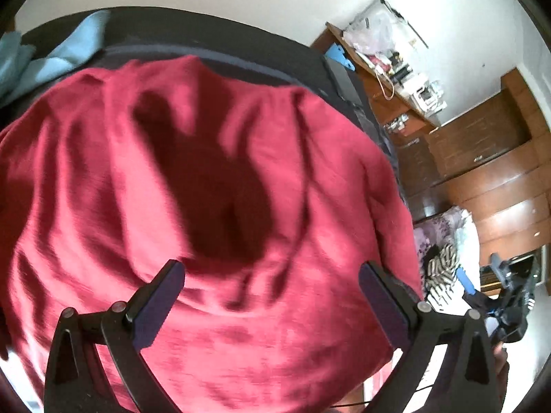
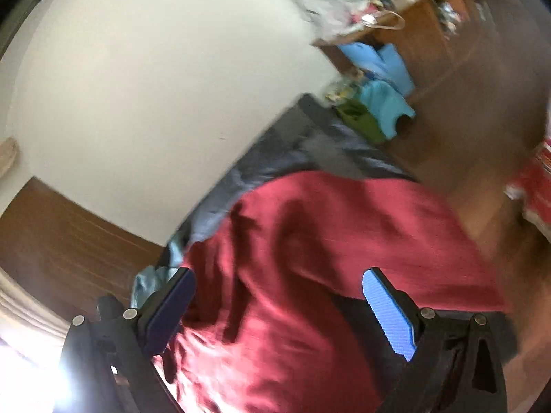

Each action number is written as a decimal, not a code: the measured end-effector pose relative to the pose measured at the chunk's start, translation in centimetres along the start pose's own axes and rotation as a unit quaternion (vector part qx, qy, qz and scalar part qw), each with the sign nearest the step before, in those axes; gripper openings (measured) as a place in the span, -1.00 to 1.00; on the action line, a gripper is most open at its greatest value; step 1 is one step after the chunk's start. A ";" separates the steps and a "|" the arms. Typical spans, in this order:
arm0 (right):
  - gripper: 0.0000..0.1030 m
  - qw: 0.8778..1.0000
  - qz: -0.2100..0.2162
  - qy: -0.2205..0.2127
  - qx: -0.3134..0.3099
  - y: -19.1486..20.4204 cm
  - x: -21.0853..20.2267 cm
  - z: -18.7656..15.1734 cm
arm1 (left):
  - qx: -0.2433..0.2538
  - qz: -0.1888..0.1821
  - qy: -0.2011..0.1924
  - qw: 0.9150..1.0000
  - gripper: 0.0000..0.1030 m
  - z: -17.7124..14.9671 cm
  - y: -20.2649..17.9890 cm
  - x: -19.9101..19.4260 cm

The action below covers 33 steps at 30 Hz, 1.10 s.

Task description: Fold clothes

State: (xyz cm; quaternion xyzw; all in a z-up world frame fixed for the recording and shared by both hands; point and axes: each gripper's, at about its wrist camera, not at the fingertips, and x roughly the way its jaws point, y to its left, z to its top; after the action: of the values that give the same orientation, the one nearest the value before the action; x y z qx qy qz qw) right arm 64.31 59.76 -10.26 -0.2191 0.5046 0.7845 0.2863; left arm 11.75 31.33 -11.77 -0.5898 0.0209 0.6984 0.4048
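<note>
Both my left gripper [image 1: 272,275] and right gripper [image 2: 279,285] gape wide above the red garment [image 1: 206,172]; rumpled, seemingly unfolded.

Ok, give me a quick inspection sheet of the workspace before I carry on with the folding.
Surface: dark grey bed cover, largely hidden under the garment.
Job's things: red garment spread out with wrinkles, not yet folded flat.
Clutter: light blue cloth at the far left of the bed.
Grippers: left gripper open above the red garment; right gripper open, also over it; neither holds fabric.
Cables: thin dark cable near the left gripper's base.
Surroundings: white wall, wooden cabinets with crowded shelves, blue and green items beyond the bed.
</note>
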 end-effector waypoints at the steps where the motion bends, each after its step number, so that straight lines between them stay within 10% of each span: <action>1: 0.93 1.000 -0.013 0.007 0.015 -2.1 -0.4 0.1 | 0.002 0.002 0.002 1.000 0.97 -0.2 -1.0 0.5; 7: 0.93 0.982 -0.014 0.044 0.181 -16.3 -1.9 -0.6 | 0.009 0.021 0.016 1.000 0.97 -1.8 -6.3 3.5; 12: 0.93 0.954 0.069 0.082 0.280 -21.7 -0.5 -2.3 | 0.018 0.039 0.021 0.999 0.97 -2.3 -9.6 4.5; 24: 0.93 0.852 0.202 0.117 0.469 -28.0 4.6 -6.6 | -0.005 0.085 0.007 0.996 0.97 -2.8 -10.6 3.6; 28: 0.93 0.858 0.195 0.087 0.466 -28.5 5.7 -5.7 | -0.011 0.096 0.008 0.995 0.97 -3.2 -10.3 3.4; 33: 0.75 0.900 0.163 0.052 0.400 -28.2 5.5 -1.8 | -0.021 0.106 0.006 0.994 0.97 -3.6 -9.7 2.9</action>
State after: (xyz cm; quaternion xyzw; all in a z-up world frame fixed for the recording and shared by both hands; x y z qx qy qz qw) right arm 79.24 68.58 -33.26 -0.0416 0.8188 0.5397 0.1912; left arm 20.42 37.61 -10.94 -0.5973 0.0708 0.7337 0.3161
